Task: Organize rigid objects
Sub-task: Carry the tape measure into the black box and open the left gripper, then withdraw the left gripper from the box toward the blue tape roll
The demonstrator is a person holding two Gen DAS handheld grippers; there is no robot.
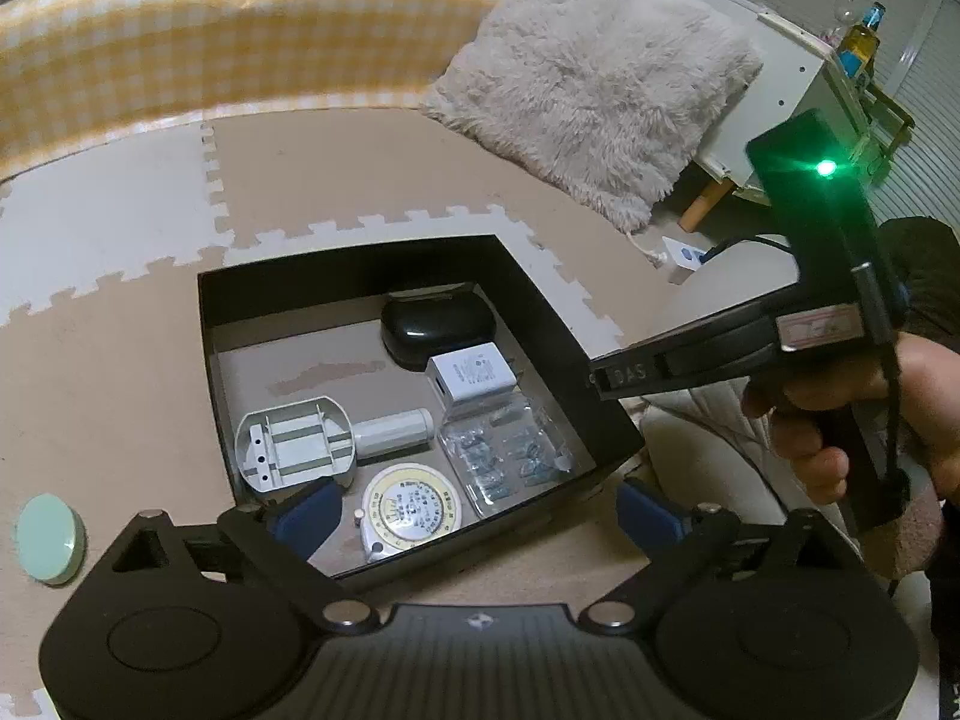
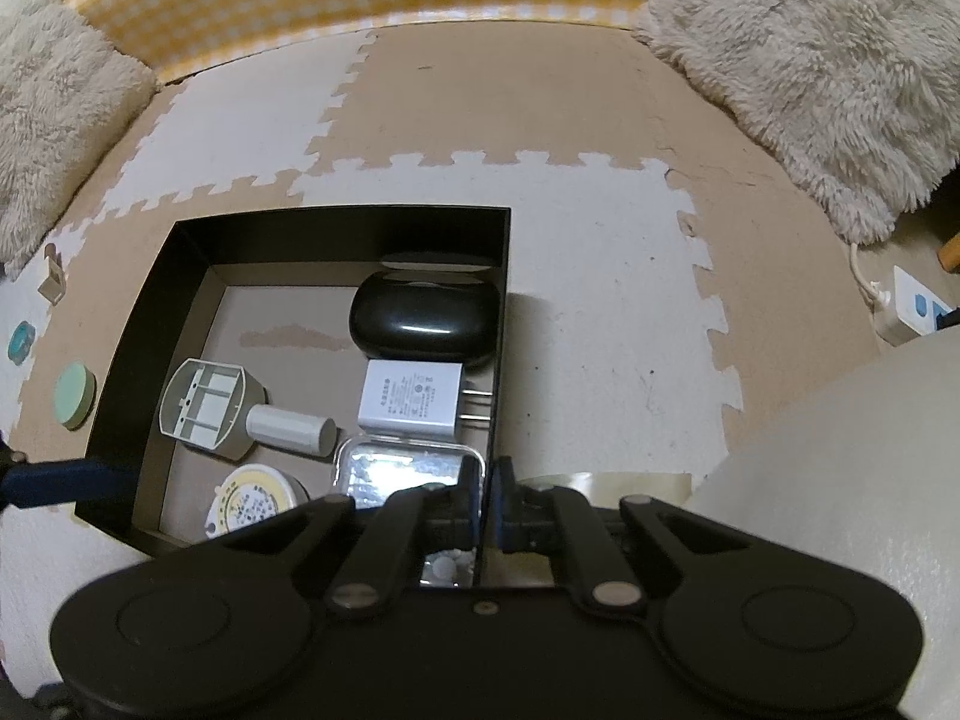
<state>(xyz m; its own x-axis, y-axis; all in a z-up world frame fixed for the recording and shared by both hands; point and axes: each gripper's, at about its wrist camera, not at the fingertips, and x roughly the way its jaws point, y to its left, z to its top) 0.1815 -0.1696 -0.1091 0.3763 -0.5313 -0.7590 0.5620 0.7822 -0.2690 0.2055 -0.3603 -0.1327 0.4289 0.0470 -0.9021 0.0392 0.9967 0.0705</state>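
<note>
- The black box (image 2: 198,234) sits on the foam floor mat (image 2: 600,276), open at the top. It already holds a black oval case (image 2: 426,324), a white charger (image 2: 411,399), a grey plastic holder (image 2: 207,405) with a white cylinder (image 2: 291,427), a clear blister pack (image 1: 507,450) and a round tape measure (image 1: 411,507).
- The right claw (image 2: 485,501) is clenched on the box's right wall near the near corner, one finger inside and one outside.
- The left claw (image 1: 474,510) is released, its blue pads spread wide above the box's near edge, gripping nothing.
- The box looks like stiff thin cardboard: light even when loaded, I judge, but a single-wall pinch could let it tilt or flex.
- A mint-green round tin (image 1: 48,539) lies on the mat left of the box, outside it. It is probably the next thing to store.
- The tin looks hard, smooth and light, so it could slip; gripping across its flat rim sides seems safest.
- A teal tape roll (image 2: 21,341) and a small beige piece (image 2: 53,279) lie further left, also loose.
</note>
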